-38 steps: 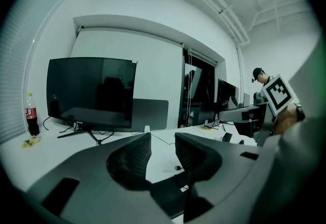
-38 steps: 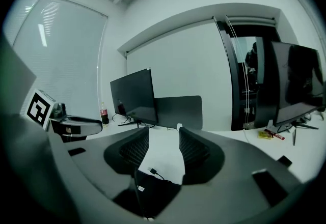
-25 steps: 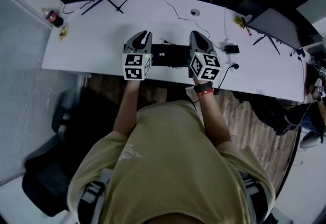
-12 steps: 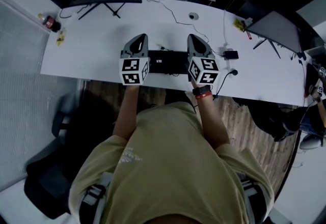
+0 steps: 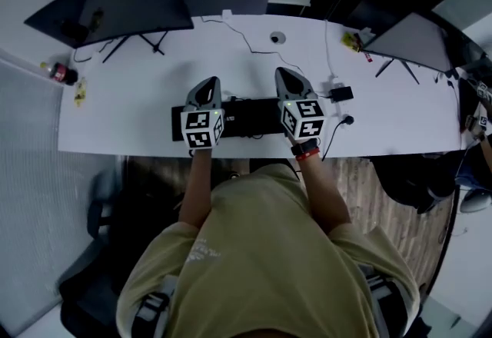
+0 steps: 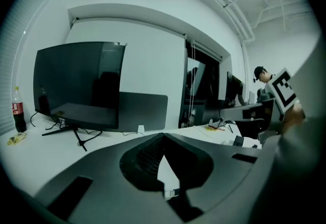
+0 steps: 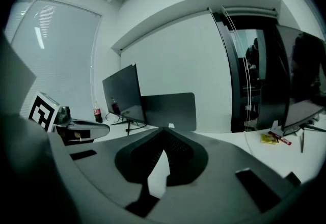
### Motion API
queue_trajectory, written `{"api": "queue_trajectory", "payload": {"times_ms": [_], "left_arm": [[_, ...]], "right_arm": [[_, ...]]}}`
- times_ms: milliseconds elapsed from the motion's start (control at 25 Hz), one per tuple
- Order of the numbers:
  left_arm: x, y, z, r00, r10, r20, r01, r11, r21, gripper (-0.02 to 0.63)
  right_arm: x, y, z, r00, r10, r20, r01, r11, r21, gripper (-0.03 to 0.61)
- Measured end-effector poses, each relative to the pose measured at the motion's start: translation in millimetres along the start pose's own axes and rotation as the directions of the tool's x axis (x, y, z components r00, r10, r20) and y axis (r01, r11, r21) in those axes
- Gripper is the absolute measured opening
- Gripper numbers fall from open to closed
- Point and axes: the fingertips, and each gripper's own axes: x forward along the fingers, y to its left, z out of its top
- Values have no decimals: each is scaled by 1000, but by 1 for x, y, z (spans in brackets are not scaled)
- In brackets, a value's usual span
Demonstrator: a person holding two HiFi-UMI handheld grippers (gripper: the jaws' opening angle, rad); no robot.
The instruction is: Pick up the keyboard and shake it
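Looking down from head view: olive T-shirt (image 5: 261, 252) nearest, black office chair (image 5: 81, 283) at lower left, red wristband (image 5: 306, 150) on right wrist. Both forearms out over front edge of long white desk (image 5: 131, 114). Flat black keyboard (image 5: 250, 115) lying on desk close to that edge, between the two tools. Left gripper (image 5: 207, 84) over keyboard's left part, right gripper (image 5: 283, 74) at its right end; contact with keyboard not readable from above. Jaws of both pressed together at tips, nothing held, only white desktop showing through gap behind tips. Just right of right gripper: small black box (image 5: 342, 93) with cable. Farther back: black flat monitor (image 5: 127, 2) on thin stand at left, dark cola bottle with red label (image 5: 60, 73) at far left edge, second dark screen (image 5: 407, 41) at far right.
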Motion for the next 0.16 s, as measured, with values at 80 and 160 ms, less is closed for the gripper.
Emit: {"api": "queue_trajectory", "payload": {"times_ms": [80, 160], "left_arm": [[11, 10, -20, 997, 20, -70, -19, 1000, 9, 20], [21, 22, -43, 988, 36, -153, -34, 999, 16, 20]], "right_arm": [[14, -6, -17, 999, 15, -45, -14, 1000, 21, 22], [29, -11, -39, 995, 32, -96, -28, 999, 46, 23]]}}
